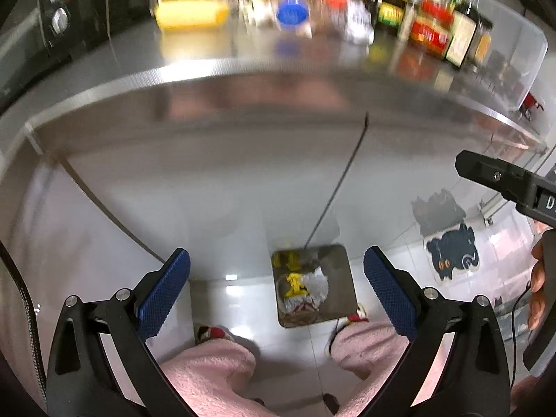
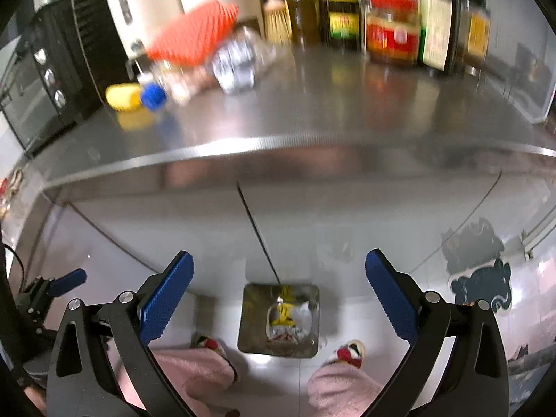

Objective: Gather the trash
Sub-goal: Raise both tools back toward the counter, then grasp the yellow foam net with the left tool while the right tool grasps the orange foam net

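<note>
left gripper (image 1: 277, 288) wide apart (nothing between), right gripper (image 2: 279, 290) likewise

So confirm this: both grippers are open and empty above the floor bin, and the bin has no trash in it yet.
Wrong on the bin. The left gripper and right gripper are open and empty, but the bin already holds crumpled yellow and white trash, as the left wrist view shows.

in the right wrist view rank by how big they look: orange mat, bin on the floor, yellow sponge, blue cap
1. orange mat
2. bin, close to the mat, so unsure
3. yellow sponge
4. blue cap
</note>
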`<state>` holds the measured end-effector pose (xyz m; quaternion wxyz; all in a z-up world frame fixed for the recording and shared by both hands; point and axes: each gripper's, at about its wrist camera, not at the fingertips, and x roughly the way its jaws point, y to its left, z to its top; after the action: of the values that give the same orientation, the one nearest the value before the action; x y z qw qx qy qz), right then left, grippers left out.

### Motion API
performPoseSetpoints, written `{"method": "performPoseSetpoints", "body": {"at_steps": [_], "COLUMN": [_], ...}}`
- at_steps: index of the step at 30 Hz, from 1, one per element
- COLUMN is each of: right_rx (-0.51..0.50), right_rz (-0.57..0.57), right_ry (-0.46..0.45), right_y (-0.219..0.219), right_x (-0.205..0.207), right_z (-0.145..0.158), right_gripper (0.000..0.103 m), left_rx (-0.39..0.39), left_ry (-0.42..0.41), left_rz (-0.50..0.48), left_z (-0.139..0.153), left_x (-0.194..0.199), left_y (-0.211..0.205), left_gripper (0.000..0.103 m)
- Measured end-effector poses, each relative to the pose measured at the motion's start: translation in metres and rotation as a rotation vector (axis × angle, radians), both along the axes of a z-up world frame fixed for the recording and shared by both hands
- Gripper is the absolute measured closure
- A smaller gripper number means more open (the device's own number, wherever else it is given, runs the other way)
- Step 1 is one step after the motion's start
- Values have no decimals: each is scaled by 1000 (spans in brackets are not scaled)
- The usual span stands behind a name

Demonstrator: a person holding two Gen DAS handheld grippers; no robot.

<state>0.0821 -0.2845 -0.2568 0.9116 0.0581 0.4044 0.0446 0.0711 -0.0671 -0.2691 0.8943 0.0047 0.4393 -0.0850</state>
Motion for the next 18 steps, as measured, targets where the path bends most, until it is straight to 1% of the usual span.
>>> {"method": "performPoseSetpoints", "body": {"at_steps": [3, 11, 15, 18], "right_rx": [10, 9, 11, 37], "right_rz": [-4, 3, 12, 10], "right_ry": [-33, -113, -141, -157], "right_y": [-3, 1, 12, 19], "right_x": [4, 29, 53, 78], "right_z": [20, 80, 101, 113], "right_gripper": [4, 4, 4, 4], "left_rx": [-4, 4, -2, 1], "left_ry": [-51, -137, -163, -181], "left_rz": [12, 89, 123, 147], "left_z": [33, 89, 111, 122], "left_x": [2, 30, 53, 77], "left_y": [7, 37, 52, 60], "left_gripper": [8, 8, 8, 8]}}
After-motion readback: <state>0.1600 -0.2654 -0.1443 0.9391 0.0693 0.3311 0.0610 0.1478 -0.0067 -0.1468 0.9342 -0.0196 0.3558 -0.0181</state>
